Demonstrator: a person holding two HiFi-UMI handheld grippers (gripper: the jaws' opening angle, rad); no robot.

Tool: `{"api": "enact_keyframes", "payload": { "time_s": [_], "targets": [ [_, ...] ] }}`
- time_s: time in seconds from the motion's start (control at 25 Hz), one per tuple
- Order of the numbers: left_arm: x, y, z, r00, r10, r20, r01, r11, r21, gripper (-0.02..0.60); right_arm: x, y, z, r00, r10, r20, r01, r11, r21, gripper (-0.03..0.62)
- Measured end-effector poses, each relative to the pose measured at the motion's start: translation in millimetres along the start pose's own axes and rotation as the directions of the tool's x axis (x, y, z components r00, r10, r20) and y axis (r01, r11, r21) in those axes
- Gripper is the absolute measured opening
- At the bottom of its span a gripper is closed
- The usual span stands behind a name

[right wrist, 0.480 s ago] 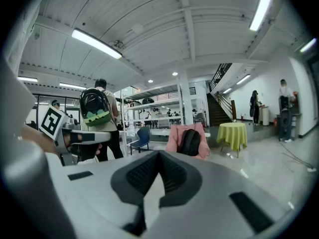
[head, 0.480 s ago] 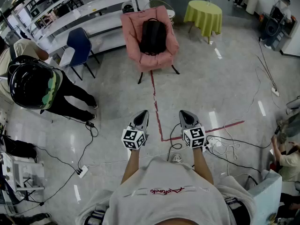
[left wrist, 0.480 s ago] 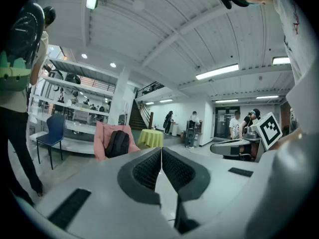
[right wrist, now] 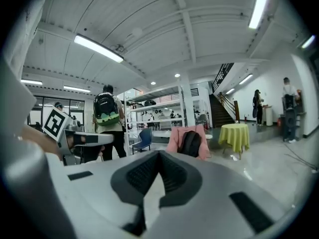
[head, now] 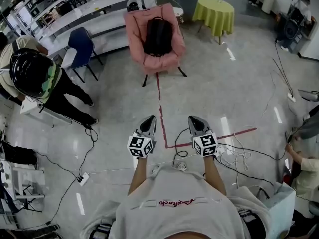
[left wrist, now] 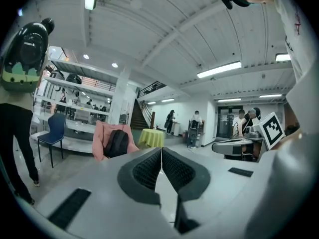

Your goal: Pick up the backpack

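Backpack is seen propped upright on the pink armchair at the far side; left gripper and right gripper are held near, well apart from it, jaws pressed together, empty

Floor, near to far: polished, glossy, lamps mirrored in it. Red tape line on it looks matt. Backpack, far centre: black matt cloth, soft-looking. Armchair under it: pink cloth cover, creased. Far right, tablecloth: yellow-green cloth, draped. Blue chair, far left: smooth seat, prob. plastic; thin dark legs. Left gripper & right gripper: grey matt plastic shells; pads dark, ribbed. Bystander's pack, left: glossy black hard shell.
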State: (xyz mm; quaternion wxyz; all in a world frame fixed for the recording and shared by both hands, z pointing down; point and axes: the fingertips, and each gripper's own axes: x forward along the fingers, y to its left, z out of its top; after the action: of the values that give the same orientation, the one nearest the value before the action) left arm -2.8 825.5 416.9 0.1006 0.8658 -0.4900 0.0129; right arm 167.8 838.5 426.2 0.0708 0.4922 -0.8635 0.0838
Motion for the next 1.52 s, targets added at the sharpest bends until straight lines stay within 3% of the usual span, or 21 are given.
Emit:
{"api": "enact_keyframes", "payload": {
  "time_s": [0.2,0.48,0.68,1.12,1.52],
  "targets": [
    [3.0,-24.4,5.6,1.0,0.004,-0.013,-0.003,1.0,0.019,0.015,-9.4,-12.5,4.4,0.999,0.025,0.038,-0.026,0.999,0.039,0.018],
    [7.2,-28.8,-5.6,0.998,0.013,-0.062,-0.012,1.0,0.018,0.015,-6.3,-21.8,-2.8,0.998,0.043,0.052,-0.044,0.999,0.021,0.018],
    [32.8,-20.6,14.5,0.999,-0.015,-0.036,0.018,0.997,0.079,0.015,10.5,-44.4,10.7,0.995,0.034,0.093,-0.035,0.999,0.015,0.018],
    [95.4,31.6,6.9,0.998,-0.063,-0.016,0.063,0.998,0.008,0.015,87.0,-67.5,12.4,0.998,0.038,0.048,-0.038,0.999,-0.016,0.018],
    [170.0,146.2,30.5,0.997,-0.073,0.012,0.073,0.997,-0.01,0.015,220.7,-79.9,38.8,1.0,0.009,-0.012,-0.009,0.999,-0.048,0.018]
  ]
}}
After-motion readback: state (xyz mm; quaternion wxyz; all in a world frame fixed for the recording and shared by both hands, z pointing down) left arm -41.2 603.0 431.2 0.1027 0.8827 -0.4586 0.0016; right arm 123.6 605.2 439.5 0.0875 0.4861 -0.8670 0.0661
